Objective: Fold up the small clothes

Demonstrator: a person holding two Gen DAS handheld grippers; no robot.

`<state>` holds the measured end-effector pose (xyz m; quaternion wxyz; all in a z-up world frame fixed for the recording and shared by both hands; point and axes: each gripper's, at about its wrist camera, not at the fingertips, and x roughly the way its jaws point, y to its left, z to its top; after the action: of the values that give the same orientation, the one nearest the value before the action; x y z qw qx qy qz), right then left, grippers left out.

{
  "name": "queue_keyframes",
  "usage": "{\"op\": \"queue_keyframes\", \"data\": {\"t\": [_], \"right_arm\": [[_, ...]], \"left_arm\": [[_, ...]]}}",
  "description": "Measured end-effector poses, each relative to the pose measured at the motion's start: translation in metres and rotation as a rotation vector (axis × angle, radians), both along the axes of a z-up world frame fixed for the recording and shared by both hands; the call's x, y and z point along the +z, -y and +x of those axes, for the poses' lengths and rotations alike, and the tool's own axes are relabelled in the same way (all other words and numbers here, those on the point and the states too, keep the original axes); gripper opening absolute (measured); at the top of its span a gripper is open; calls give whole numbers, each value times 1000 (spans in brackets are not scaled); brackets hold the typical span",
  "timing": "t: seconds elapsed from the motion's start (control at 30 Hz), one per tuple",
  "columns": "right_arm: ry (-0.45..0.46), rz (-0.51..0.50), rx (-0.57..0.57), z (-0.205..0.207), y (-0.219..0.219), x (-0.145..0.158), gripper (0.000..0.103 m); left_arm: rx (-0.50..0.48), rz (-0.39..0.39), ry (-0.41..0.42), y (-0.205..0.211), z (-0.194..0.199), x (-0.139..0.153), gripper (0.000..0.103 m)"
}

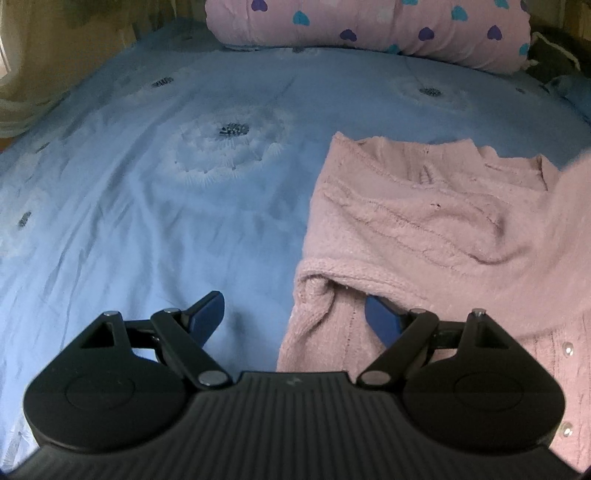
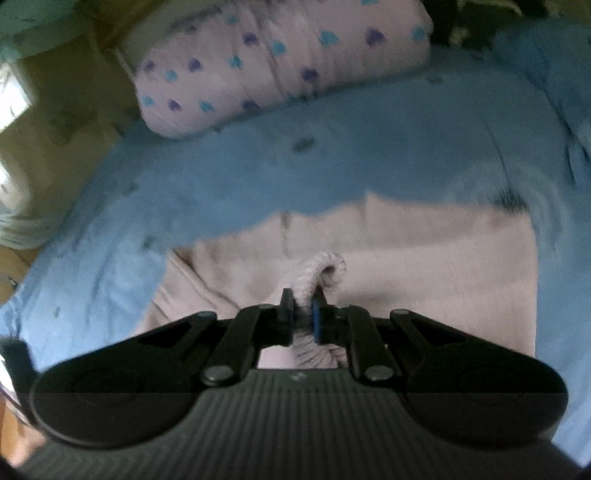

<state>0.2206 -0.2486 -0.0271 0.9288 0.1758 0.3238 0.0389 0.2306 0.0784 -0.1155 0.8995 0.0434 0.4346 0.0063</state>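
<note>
The right claw (image 2: 303,312) pinches a ribbed cuff (image 2: 325,267) of the pink knit cardigan (image 1: 424,229), likely to carry the sleeve across the body. The left claw (image 1: 293,317) is spread wide at the cardigan's near-left edge, one finger under a fold, probably to anchor it. The cardigan lies on the blue bed sheet (image 1: 147,184), a heart-print quilt (image 1: 369,29) beyond.

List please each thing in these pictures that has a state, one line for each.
left gripper: open, holding nothing, its right finger under a fold of the cardigan.
right gripper: shut on the cardigan's ribbed cuff.
pink knit cardigan: lying on the bed, partly folded, one sleeve lifted.
blue bedsheet: spread, lightly wrinkled.
heart-print quilt: rolled up at the far end.
</note>
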Motion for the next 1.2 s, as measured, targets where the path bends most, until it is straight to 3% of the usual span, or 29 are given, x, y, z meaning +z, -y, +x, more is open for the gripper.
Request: {"op": "queue_keyframes", "data": {"t": [0.2,0.33,0.4,0.47,0.63,0.73,0.87,1.03,1.2], "right_arm": [[144,-37,39,4,-5,68,12],[247,-85,-48,-9,10,84,12],[220,-114,-118,-10,25,70,12],[136,-114,-169,-2,40,43,12],[-111,-135,-244,20,68,-50,12],[-165,-125,-275,20,77,-85,13],[-129,-70,-286,13,86,-92,17],[-105,-18,-321,-5,97,-86,45],[-92,52,-320,-18,105,-86,49]], "left_arm": [[5,25,28,4,-2,-2,87],[24,38,11,5,1,-8,87],[37,37,-7,5,4,-13,87],[42,36,-11,4,4,-16,87],[22,49,-9,5,4,-17,87],[-16,56,-12,4,3,-14,87],[-68,65,-8,4,-1,-3,87],[-159,77,38,8,-6,22,87],[-203,21,54,19,7,44,87]]}}
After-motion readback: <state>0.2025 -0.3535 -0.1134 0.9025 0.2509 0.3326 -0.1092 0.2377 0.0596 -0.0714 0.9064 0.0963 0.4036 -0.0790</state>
